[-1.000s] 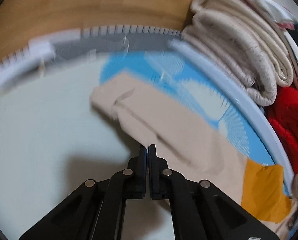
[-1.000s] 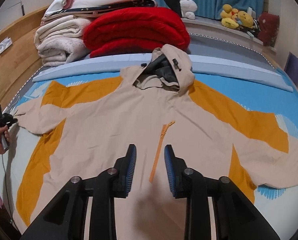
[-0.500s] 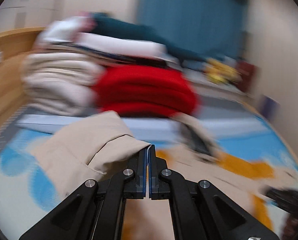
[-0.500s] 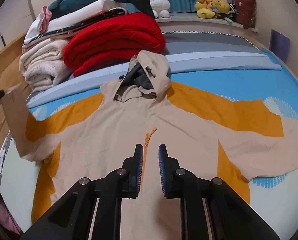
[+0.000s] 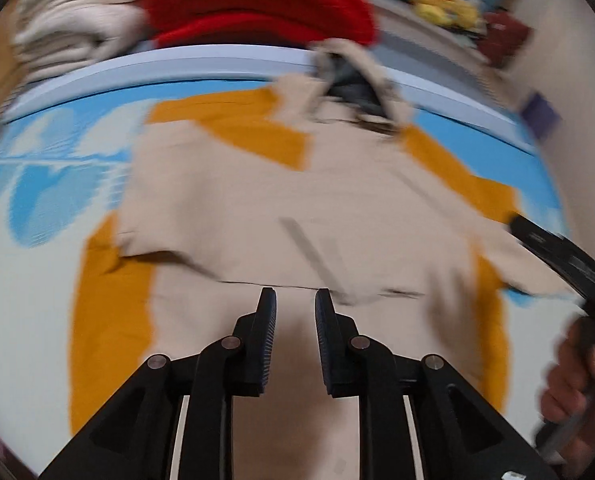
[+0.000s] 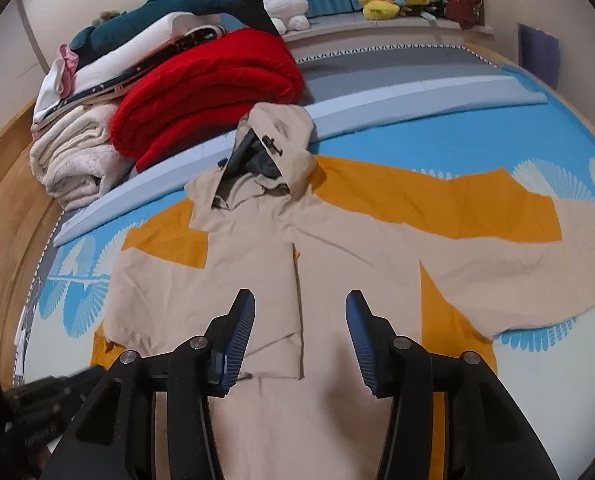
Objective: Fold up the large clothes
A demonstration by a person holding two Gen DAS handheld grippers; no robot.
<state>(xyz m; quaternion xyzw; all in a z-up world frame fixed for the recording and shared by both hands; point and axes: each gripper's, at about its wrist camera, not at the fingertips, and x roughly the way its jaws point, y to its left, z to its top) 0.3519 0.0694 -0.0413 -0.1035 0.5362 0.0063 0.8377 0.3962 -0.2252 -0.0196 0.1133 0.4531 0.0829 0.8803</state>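
The beige and orange hooded fabric jacket [image 6: 297, 280] lies flat ahead of both claws, 1 sleeve folded across its chest. The left gripper [image 5: 295, 300] has just opened, apparently empty in the blur. The right gripper [image 6: 299, 300] has also been opening and holds nothing; it should reach the spread sleeve beyond it and pinch near the cuff.

We find no legible text, label, brand, number or sign in either view; left wrist view blurred, right wrist view sharp yet shows no lettering.
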